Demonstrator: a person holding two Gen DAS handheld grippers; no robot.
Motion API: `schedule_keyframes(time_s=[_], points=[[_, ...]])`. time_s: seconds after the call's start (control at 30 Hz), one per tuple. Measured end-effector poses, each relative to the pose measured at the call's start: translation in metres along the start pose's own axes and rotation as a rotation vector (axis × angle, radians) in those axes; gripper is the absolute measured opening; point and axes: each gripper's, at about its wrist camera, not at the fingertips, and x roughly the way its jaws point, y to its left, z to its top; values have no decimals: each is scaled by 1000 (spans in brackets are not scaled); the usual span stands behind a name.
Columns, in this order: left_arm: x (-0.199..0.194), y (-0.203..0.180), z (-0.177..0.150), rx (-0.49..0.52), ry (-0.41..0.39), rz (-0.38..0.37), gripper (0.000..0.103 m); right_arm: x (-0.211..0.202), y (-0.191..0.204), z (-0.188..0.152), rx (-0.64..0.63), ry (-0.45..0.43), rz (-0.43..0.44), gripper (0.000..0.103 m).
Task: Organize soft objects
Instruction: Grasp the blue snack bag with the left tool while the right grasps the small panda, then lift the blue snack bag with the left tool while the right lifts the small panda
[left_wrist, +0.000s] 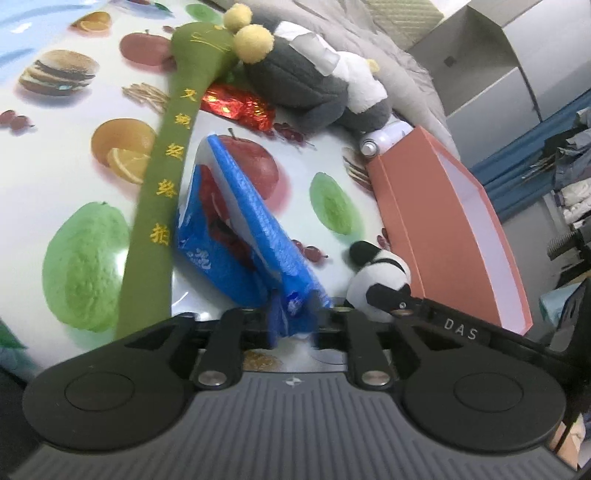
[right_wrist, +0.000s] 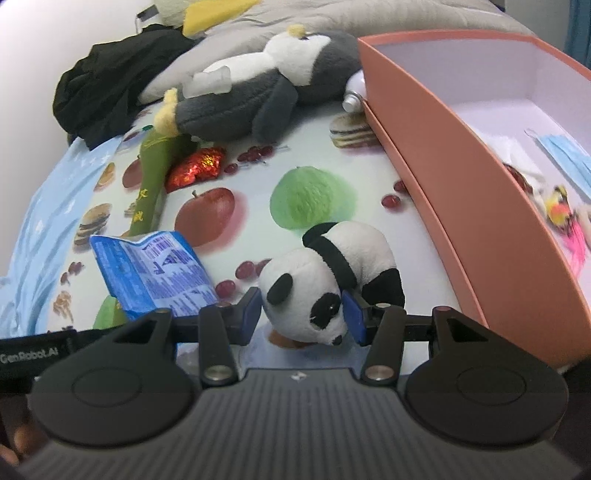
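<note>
**Panda in the right fingers, box to its right**

Your right gripper (right_wrist: 303, 317) has its fingers closed on the head of the panda toy (right_wrist: 328, 280), whose body points away from you. The orange box (right_wrist: 461, 206) stands just beside it, on the right. Your left gripper (left_wrist: 295, 317) pinches the blue packet (left_wrist: 240, 236), which stretches forward over the worktop (left_wrist: 66, 155), beside the long green plush (left_wrist: 162, 173).

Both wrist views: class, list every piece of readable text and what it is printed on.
"DAS": on the black bar beside the panda.
"GenRobot.AI": on the black strap at lower left.
Yellow characters on the green plush stick: not legible.
Blue packet print: too small to read.
</note>
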Motion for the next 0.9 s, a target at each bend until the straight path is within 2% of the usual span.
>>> schedule_keyframes(time_s=[0.03, 0.1, 0.17, 0.37, 0.5, 0.6, 0.7, 0.9], points=[[-2, 0, -1, -5, -7, 2, 52, -1, 0, -1, 11, 6, 3, 53], [-6, -1, -4, -12, -28, 9, 56, -4, -2, -3, 37, 4, 10, 61], [-9, -1, -5, -46, -44, 15, 64, -6, -2, -4, 56, 1, 2, 62], [-8, 4, -1, -195, -115, -7, 65, -8, -7, -1, 147, -15, -21, 62], [-4, 0, 5, -259, -158, -22, 65, -5, -11, 1, 241, -25, -16, 62], [1, -7, 10, -261, -162, -23, 65, 0, -10, 2, 273, -25, -30, 62], [7, -15, 14, -249, -162, 31, 65, 8, -8, 3, 280, -10, -40, 62], [20, -17, 14, -240, -160, 87, 63, 16, -8, 3, 254, -3, -36, 59]])
